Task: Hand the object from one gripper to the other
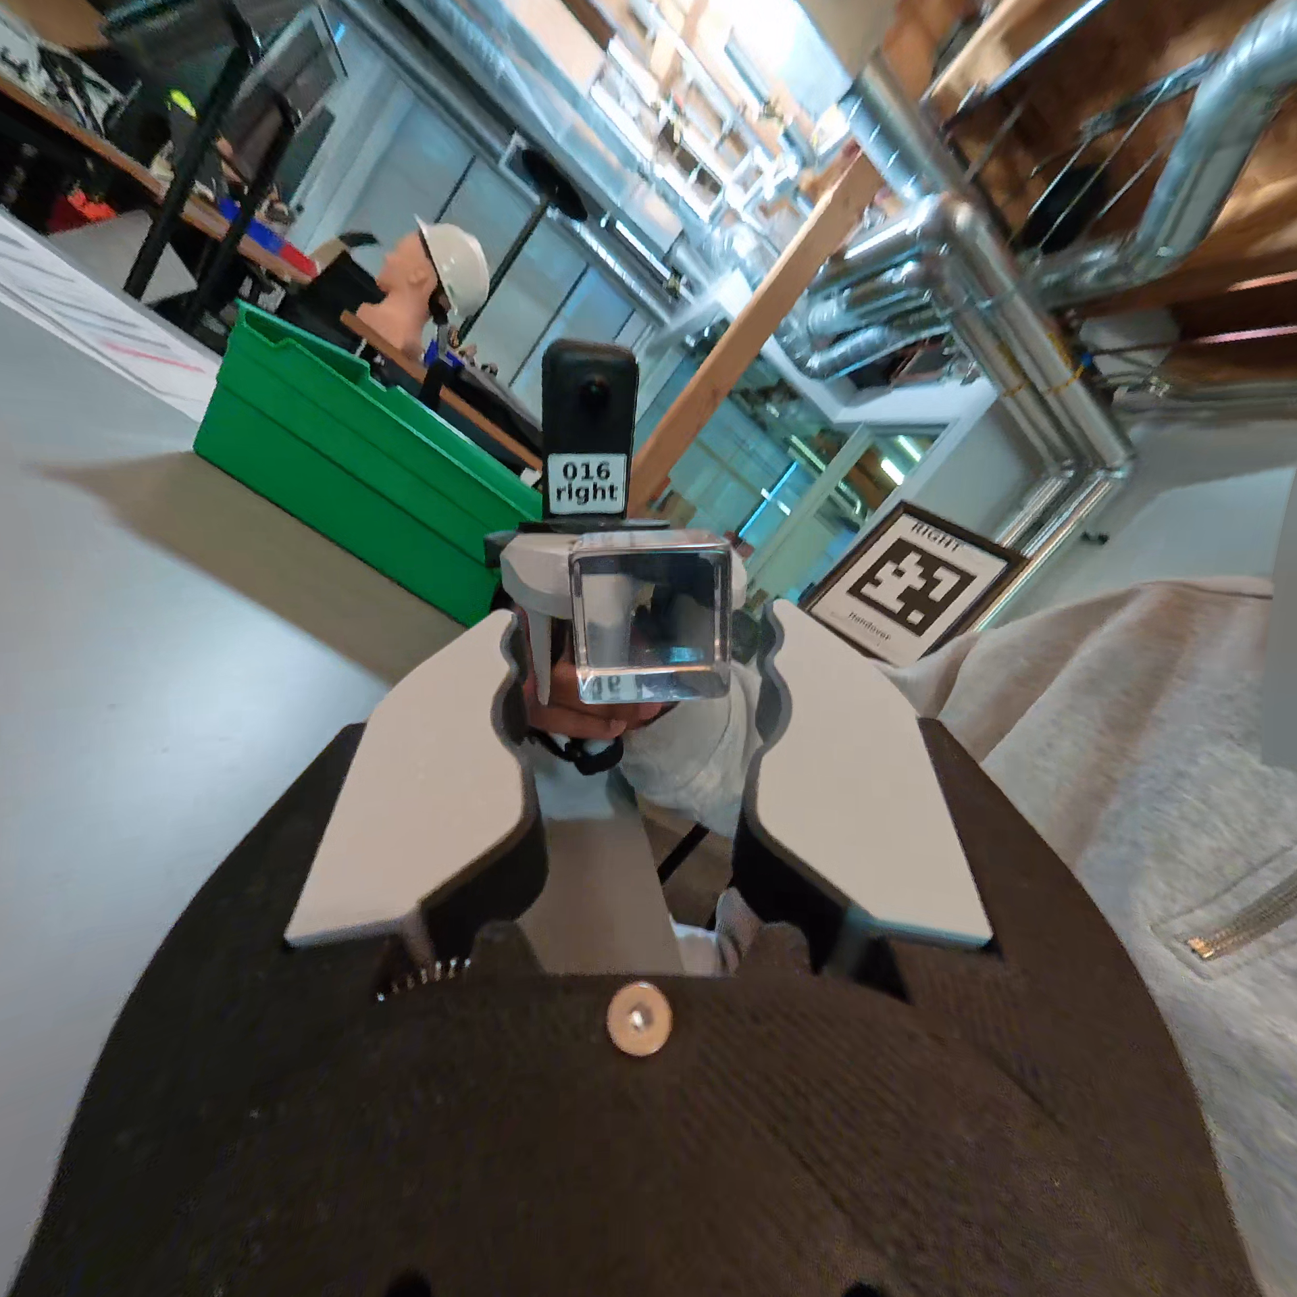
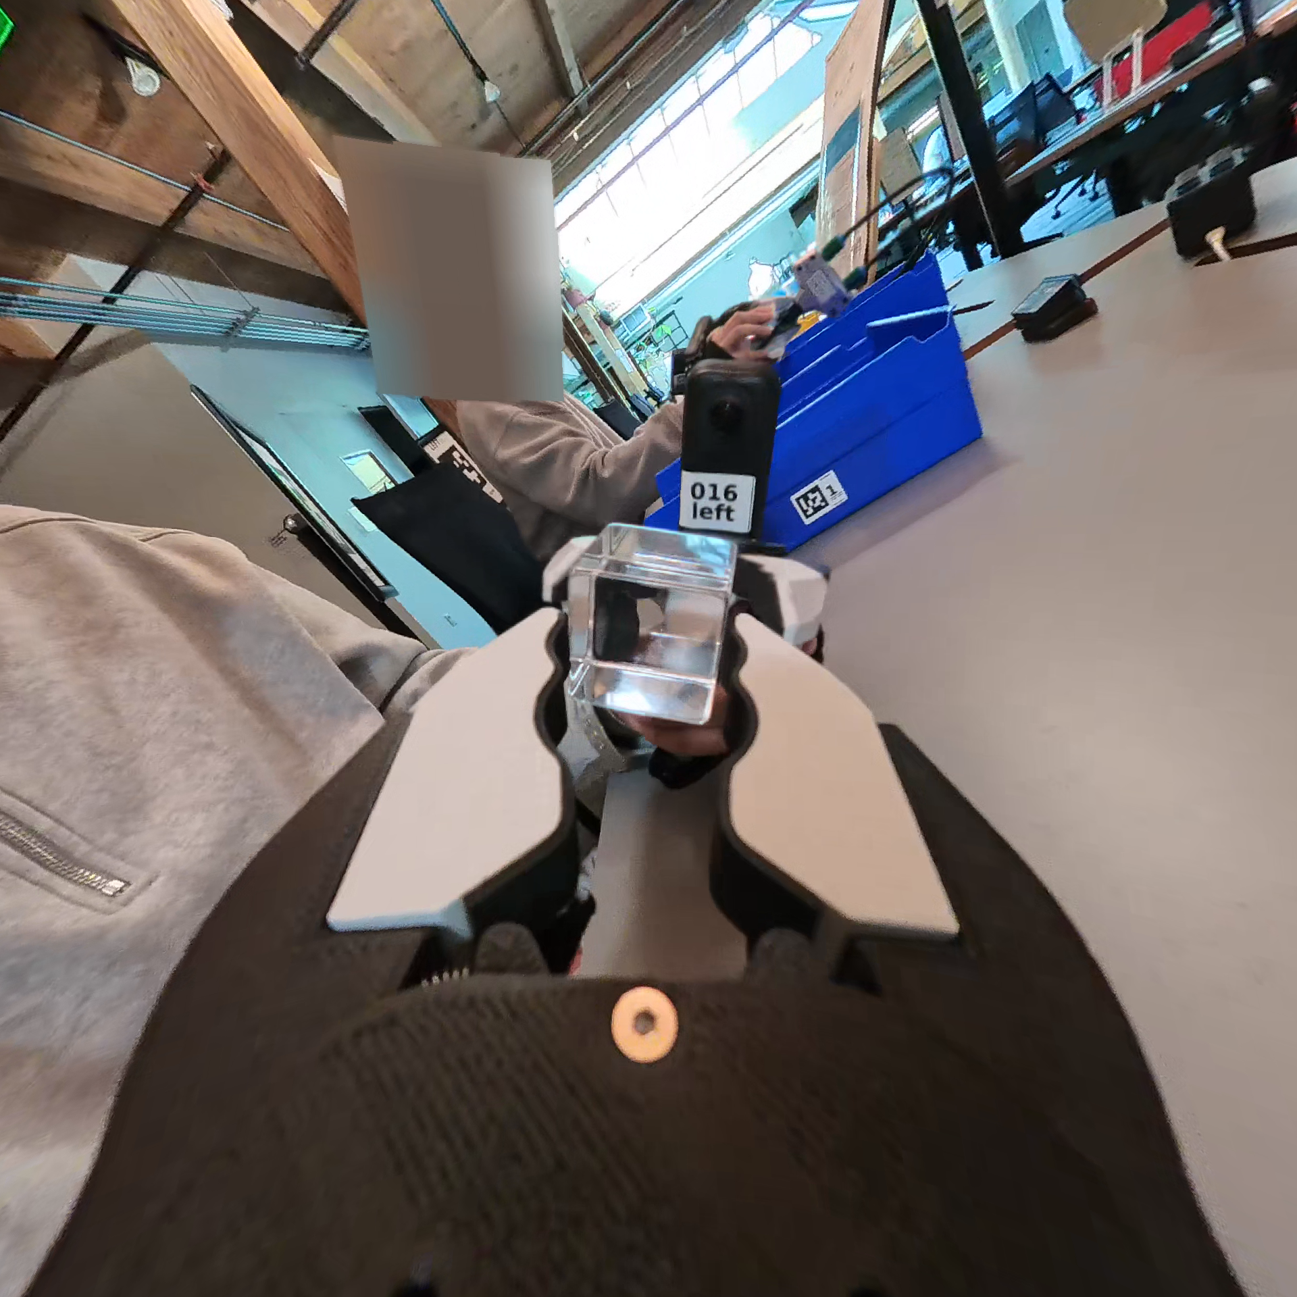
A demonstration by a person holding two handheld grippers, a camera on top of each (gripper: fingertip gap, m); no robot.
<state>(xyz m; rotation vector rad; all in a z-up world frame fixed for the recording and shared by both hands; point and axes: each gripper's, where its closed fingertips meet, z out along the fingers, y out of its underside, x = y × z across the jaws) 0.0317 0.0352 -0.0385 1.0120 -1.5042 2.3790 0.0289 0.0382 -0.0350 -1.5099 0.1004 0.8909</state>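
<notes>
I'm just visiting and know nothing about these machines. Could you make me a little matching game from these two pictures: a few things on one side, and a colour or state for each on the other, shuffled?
Things:
1. cube
2. left gripper
3. right gripper
4. bin on the floor

Descriptions:
A. green
B. see-through
C. shut on the cube
D. fingers spread wide, touching nothing

Pairs: 1-B, 2-D, 3-C, 4-A
</notes>
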